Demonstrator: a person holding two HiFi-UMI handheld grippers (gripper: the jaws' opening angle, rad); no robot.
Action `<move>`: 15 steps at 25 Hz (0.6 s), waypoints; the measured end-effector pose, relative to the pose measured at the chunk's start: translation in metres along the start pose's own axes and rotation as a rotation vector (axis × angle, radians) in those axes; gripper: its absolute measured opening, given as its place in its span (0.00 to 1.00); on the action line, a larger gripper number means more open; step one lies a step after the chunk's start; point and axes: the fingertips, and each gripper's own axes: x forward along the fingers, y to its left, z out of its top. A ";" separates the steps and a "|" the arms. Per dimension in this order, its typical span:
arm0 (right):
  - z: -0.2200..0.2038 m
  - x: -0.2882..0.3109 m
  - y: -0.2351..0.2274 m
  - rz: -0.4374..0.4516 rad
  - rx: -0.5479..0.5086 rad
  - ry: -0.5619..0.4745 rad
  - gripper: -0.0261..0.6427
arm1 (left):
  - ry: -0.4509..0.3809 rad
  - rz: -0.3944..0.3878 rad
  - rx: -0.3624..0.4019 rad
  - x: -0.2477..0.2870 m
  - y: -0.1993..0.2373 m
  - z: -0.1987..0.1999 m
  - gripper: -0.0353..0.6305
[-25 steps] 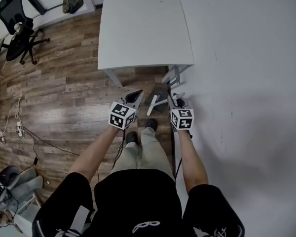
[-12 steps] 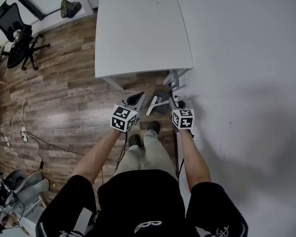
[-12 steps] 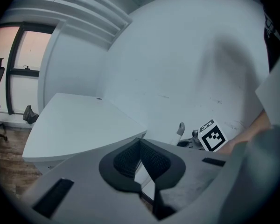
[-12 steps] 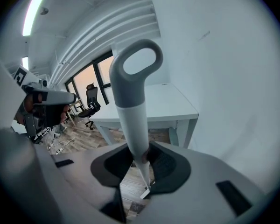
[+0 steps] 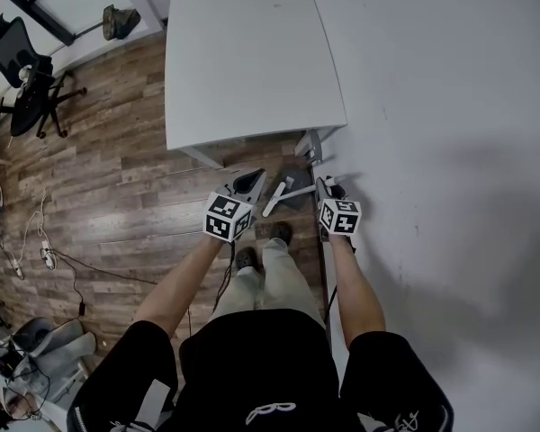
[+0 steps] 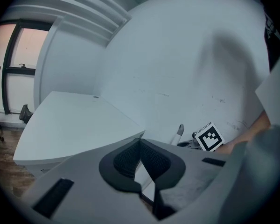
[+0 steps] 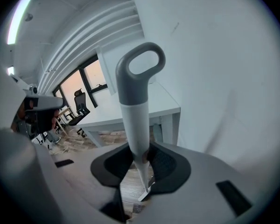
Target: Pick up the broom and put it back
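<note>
A: Wood floor (image 5: 117,187), white table (image 5: 252,61), white wall (image 5: 450,151) on the right. Person (image 5: 270,367) stands at the table's near corner, close to the wall. Where's the broom?

B: Broom (image 7: 133,120) sits in the right gripper (image 7: 141,167). Jaws clamp the white shaft, and the pads (image 7: 167,164) press it from both sides. The grey loop end rises beyond the jaws, with table and wall behind it. Brush end not in view.

A: Left gripper?

B: Left gripper (image 6: 141,164) has its jaws together, nothing between them. It hangs near the right one, apart from the broom.

A: Handling?

B: By the look of it: a light, stiff tube, smooth and round. Likely to twist or slide in the pads if the grip goes slack. It's long, so the unseen lower end probably swings and levers on the hold.

A: Best hold?

B: White shaft, just below the loop, where the pads have it. The loop looks meant for a hook, so keep it free. Mind the table and wall when setting it back.
</note>
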 end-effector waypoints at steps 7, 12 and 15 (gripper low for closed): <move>-0.013 -0.011 -0.037 -0.084 0.097 -0.005 0.21 | 0.007 -0.026 0.013 0.009 -0.013 -0.002 0.08; -0.022 -0.020 -0.056 -0.143 0.167 -0.006 0.21 | 0.009 -0.041 0.022 0.011 -0.020 -0.001 0.08; -0.026 -0.025 -0.065 -0.170 0.200 -0.004 0.21 | 0.010 -0.047 0.024 0.011 -0.023 0.000 0.08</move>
